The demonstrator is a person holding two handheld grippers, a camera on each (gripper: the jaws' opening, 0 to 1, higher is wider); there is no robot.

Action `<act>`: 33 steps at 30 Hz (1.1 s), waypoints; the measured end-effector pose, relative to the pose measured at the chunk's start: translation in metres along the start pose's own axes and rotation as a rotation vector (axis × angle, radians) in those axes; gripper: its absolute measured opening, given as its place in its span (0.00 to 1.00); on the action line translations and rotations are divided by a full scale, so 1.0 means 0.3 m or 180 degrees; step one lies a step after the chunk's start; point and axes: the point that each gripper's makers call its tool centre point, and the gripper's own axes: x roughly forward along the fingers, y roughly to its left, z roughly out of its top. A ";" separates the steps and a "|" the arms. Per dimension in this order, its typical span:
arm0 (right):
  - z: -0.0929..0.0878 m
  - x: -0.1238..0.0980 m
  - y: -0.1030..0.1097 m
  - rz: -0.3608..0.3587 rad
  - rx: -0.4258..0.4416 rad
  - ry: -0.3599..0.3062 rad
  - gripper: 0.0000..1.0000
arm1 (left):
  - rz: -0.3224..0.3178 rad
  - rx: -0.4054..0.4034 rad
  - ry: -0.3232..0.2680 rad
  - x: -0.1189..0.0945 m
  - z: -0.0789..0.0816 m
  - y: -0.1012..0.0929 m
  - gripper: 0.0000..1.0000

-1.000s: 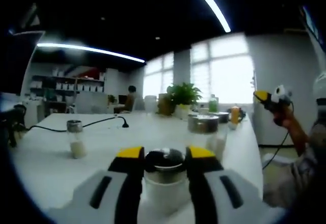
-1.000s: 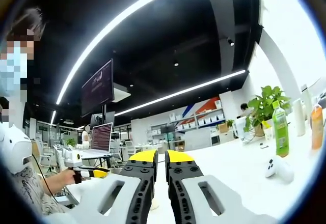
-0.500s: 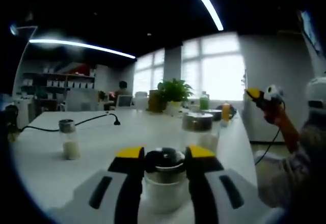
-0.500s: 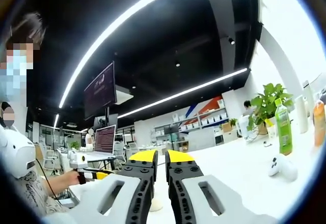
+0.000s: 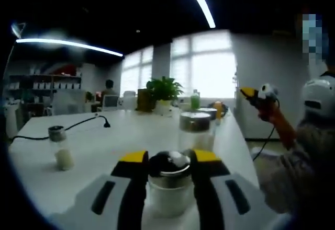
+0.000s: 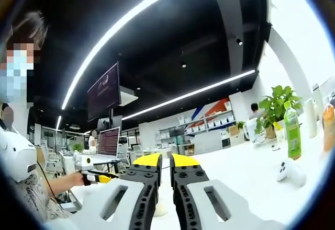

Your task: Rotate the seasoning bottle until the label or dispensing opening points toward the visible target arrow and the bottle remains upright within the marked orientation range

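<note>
Left gripper (image 5: pixel 167 162): jaws pinching seasoning bottle (image 5: pixel 168 185) at steel cap, bottle upright, long axis vertical, dead ahead between jaws. Right gripper (image 6: pixel 165 163): jaws pressed together, empty, raised well apart. No target arrow discernible. White table (image 5: pixel 115 141): second shaker (image 5: pixel 58 149) left, glass jar (image 5: pixel 194 130) beyond. Office, windows, plant (image 5: pixel 163 89).

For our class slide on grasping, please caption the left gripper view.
Left gripper shut on a steel-capped seasoning bottle standing on a white table, two similar bottles beyond.
</note>
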 end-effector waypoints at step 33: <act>-0.010 0.003 -0.014 -0.0011 0.0005 0.0025 0.04 | -0.0980 0.0052 0.0244 0.014 -0.011 -0.033 0.34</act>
